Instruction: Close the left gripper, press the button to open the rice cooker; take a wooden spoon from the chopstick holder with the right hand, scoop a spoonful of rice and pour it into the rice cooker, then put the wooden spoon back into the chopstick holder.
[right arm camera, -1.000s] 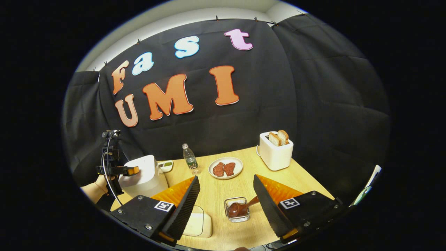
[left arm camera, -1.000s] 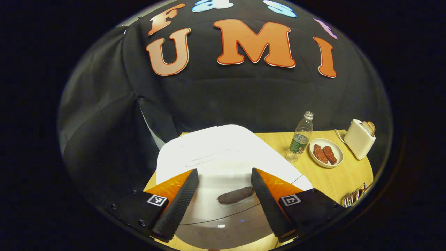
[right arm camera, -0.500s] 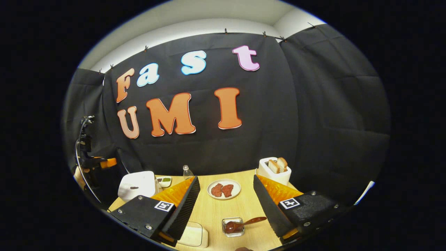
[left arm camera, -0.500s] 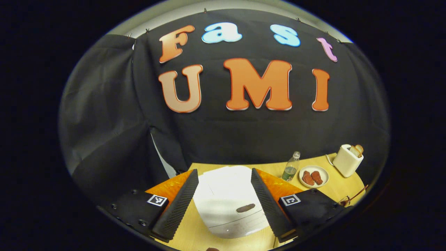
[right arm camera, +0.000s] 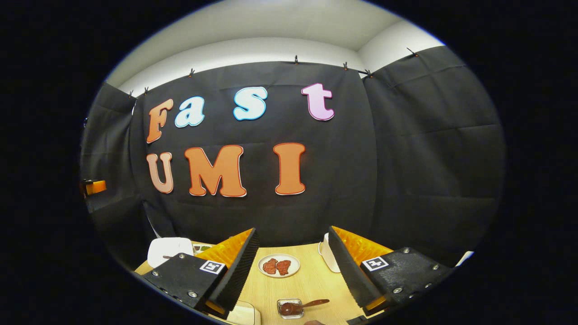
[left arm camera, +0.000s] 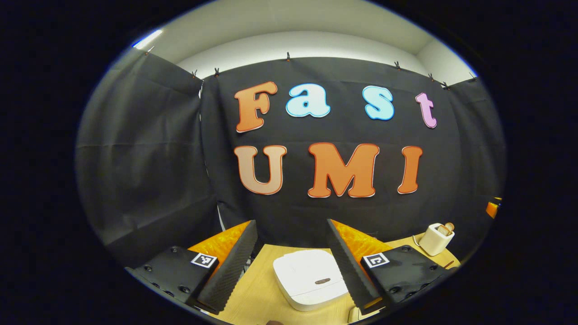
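Both tools, left and right, farther back from the rice cooker than before (jaws apart, empty).

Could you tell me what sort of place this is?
Probably a staged kitchen tabletop in a recording booth: a white rice cooker and white toaster on a light wooden table, backed by black cloth.

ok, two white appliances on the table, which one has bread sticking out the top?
The toaster at the table's far right, small and upright with toast in its slot. The rice cooker, seen between the left gripper's fingers, is low, flat-lidded and closed.
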A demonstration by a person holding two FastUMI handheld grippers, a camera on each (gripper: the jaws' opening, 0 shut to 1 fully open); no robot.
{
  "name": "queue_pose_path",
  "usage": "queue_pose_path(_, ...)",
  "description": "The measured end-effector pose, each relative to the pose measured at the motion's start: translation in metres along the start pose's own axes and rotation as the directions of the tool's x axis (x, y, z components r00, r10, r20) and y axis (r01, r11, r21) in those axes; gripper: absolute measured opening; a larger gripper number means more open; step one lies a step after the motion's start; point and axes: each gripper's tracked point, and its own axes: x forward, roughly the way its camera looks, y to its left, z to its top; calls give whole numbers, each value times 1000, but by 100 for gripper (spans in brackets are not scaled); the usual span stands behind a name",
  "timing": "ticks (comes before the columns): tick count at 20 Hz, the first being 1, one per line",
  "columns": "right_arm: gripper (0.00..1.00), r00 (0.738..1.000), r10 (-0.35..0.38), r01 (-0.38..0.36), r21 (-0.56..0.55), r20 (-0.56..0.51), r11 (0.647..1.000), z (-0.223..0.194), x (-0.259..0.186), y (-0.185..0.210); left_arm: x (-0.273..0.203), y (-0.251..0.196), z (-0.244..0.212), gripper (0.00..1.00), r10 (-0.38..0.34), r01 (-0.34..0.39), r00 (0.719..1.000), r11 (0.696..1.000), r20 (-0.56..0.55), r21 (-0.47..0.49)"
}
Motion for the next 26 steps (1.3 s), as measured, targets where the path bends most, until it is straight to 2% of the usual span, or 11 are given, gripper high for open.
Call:
queue_pose_path(4,95,1000,-7,7,6,-4,1000,-4,0,-3,-16,2,8,100,12,-12,999,1000,31,-4)
queue_pose_path(26,95,999,-28,28,-16,-22,999,-15,-8,-12,-23,-5,15,100,-8,8,999,1000,50,-16)
